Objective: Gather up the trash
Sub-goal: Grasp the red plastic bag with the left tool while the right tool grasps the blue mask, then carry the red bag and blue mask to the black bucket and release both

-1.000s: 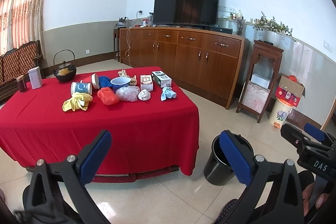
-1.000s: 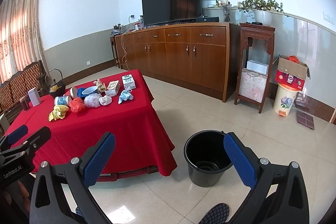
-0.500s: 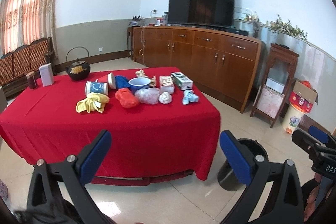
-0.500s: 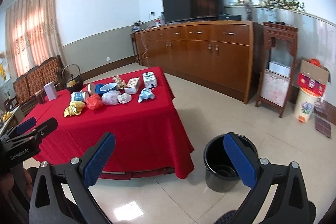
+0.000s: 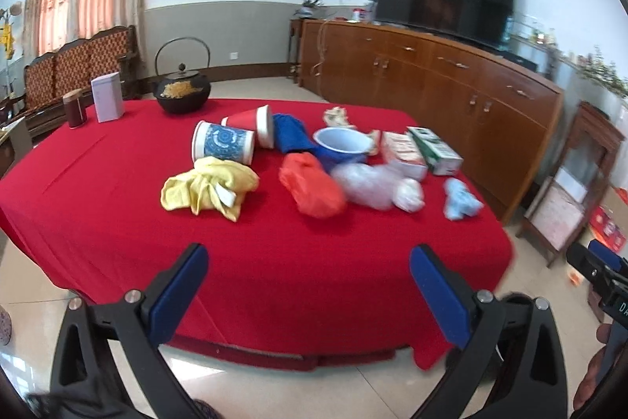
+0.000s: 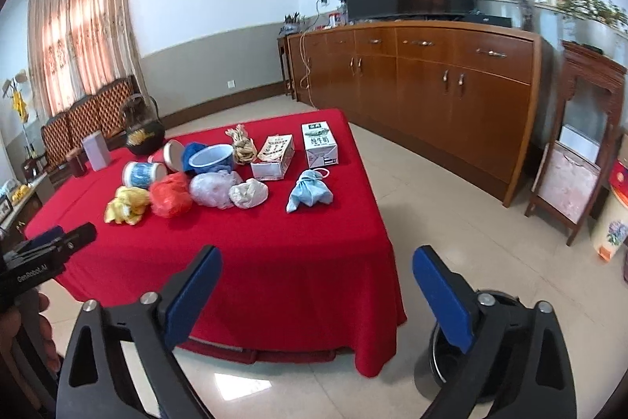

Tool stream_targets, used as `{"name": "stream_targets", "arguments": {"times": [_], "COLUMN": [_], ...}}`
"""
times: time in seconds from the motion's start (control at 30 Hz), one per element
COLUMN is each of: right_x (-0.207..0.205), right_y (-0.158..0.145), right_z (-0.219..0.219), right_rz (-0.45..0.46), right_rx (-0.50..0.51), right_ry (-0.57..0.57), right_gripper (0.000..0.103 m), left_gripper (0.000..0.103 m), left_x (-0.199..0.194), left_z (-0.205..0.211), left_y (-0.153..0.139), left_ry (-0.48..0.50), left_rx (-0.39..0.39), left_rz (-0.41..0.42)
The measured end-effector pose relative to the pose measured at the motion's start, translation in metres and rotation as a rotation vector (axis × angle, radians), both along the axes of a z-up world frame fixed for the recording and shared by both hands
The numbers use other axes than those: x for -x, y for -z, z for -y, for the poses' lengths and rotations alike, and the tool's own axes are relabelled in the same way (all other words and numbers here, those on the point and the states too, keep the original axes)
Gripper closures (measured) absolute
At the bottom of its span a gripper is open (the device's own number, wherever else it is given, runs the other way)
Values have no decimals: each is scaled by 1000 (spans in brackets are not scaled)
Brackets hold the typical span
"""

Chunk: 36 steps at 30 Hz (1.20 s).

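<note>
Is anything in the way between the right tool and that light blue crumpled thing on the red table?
Nothing visible blocks it. The right tool is open and empty, and only bare red tablecloth lies between it and the light blue wad. The other trash sits to the wad's left and behind it.

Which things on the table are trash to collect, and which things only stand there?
Trash: yellow bag, orange bag, clear bag, blue mask, milk carton, bucket to receive it.

Standing by: iron kettle, white box, brown jar.
</note>
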State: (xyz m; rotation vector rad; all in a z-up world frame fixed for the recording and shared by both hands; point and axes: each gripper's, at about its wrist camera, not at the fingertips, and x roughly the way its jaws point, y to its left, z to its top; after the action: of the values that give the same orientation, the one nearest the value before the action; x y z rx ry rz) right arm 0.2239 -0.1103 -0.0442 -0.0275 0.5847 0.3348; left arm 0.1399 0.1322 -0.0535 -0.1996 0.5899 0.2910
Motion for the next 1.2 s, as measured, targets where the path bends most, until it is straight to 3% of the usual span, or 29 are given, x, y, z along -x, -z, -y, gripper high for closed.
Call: {"name": "stream_targets", "arguments": {"times": [0.27,0.4,0.5,0.63,0.7,0.77,0.87,0.97,1.2], "right_x": [-101,-135,-152,-169,-172,-172,-172,-165,-119], "right_y": [49,63,66,73,76,77,75,67,25], "right_z": [-50,-65,-75,-85,-86,-85,-84,-80,-56], "right_rz": [-80,-102,-106,-137,-142,-143,-142,-129,-36], "right_rx": [78,87,86,88,96,94,78,55,22], "right_ry": [-27,-37,-48,-57,-58,-65,-80,-91,-84], "right_gripper": [33,37,39,50,53,63,82,87,88], "left_gripper": [16,24,24,33,44,68,79,80,81], "left_x": [-86,-105,-113,-127,-129,-130,-128,-120,-95], "left_z": [-26,-34,-32,-38,-42,-45,-44,-40,-14], "left_y": [39,48,47,57,64,69,62,47,14], "left_ry": [-26,-25,-17,-7,0,22,24,31,89], "left_rx": [12,39,22,68,100,131,113,86,38], "left_rz": [-61,-66,-45,-74,-90,-96,-75,-35,25]}}
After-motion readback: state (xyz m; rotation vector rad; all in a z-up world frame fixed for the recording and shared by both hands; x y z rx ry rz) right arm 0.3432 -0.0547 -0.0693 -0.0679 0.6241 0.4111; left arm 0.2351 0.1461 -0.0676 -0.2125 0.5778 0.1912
